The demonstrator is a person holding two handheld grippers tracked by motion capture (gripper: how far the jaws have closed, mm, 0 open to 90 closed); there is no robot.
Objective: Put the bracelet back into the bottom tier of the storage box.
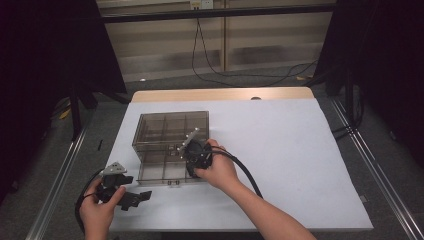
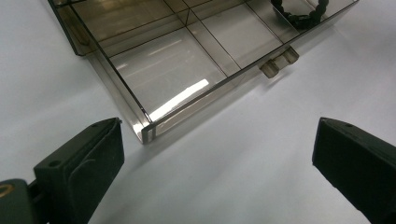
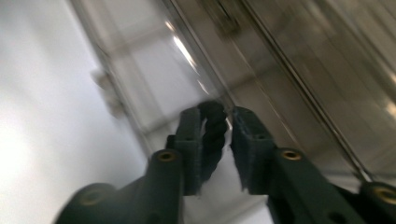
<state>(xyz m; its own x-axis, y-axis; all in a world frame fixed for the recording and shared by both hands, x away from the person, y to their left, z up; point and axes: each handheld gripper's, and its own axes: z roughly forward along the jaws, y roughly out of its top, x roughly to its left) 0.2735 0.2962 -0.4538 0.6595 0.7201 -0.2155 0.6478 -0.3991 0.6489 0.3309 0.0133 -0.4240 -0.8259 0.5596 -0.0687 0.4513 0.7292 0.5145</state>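
A smoky clear compartment box (image 1: pixel 170 131) lies open on the white table (image 1: pixel 280 150), its dividers and two front latches (image 2: pixel 279 61) visible in the left gripper view. My right gripper (image 1: pixel 193 170) reaches down into the box's front right part, and its jaws (image 3: pixel 217 126) stand close together around a black beaded band (image 3: pixel 212 135). The same band (image 2: pixel 303 18) appears in a right-hand compartment in the left gripper view. My left gripper (image 1: pixel 136 199) rests near the table's front left corner, wide open (image 2: pixel 217 158) and holding nothing, pointing toward the box's near corner.
The table's right half (image 1: pixel 300 165) is bare white surface. Metal rails (image 1: pixel 60 175) run along both sides of the table on the floor. Cables (image 1: pixel 240 75) lie on the floor behind it. A black cable (image 1: pixel 245 172) trails from my right gripper.
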